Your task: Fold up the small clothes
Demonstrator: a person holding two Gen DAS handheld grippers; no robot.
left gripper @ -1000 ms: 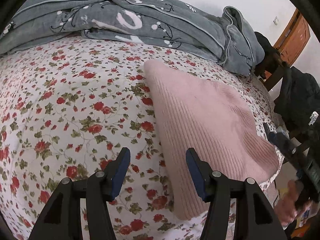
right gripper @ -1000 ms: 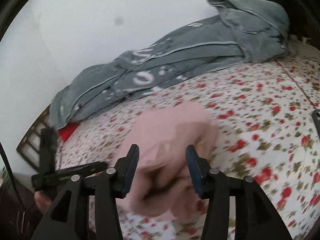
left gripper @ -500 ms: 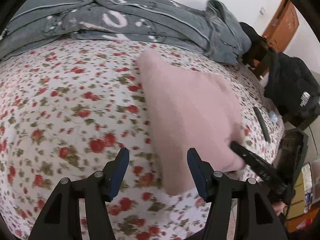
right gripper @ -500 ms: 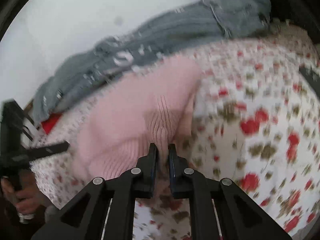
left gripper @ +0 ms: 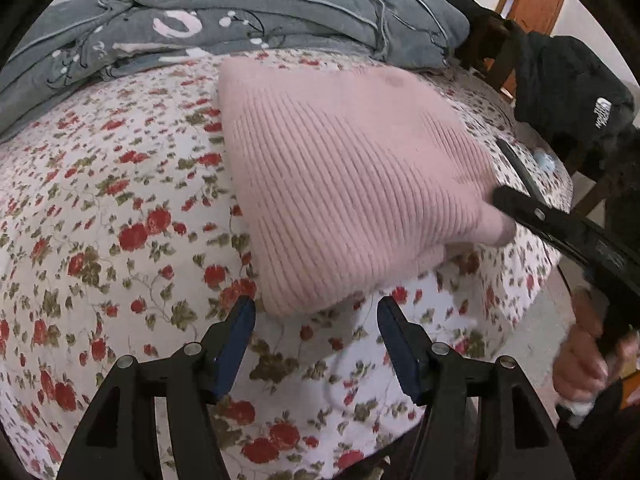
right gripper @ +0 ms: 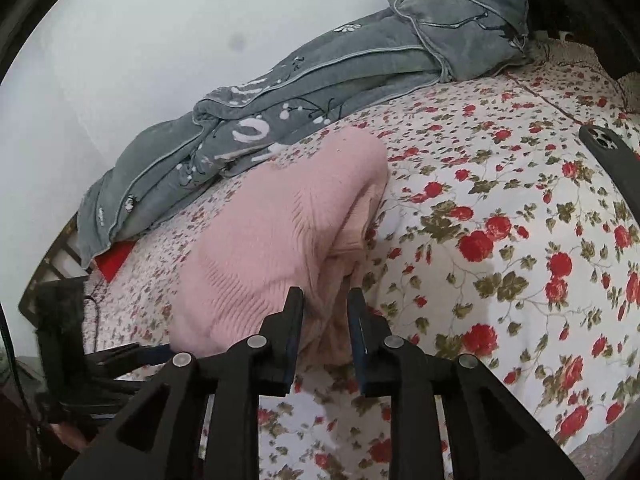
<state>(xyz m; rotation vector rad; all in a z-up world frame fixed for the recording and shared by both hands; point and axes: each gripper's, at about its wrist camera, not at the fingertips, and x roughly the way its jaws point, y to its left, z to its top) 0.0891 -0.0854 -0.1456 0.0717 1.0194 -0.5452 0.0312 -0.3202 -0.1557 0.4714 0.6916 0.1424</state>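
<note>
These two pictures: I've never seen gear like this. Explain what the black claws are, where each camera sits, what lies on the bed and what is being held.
No robot here: a person holds a two-finger clamp in each hand, with a fisheye camera looking along its fingers. One view comes from the left gripper, the other from the right gripper. On the floral bedsheet lies a folded pink knit sweater; a grey quilt is bunched by the wall, and a dark phone lies to one side. The left gripper's jaws stand wide, opening further, and hold nothing, just short of the sweater's near corner. The right gripper's jaws are opening with sweater fabric bunched between them; the pads seem just off it.
</note>
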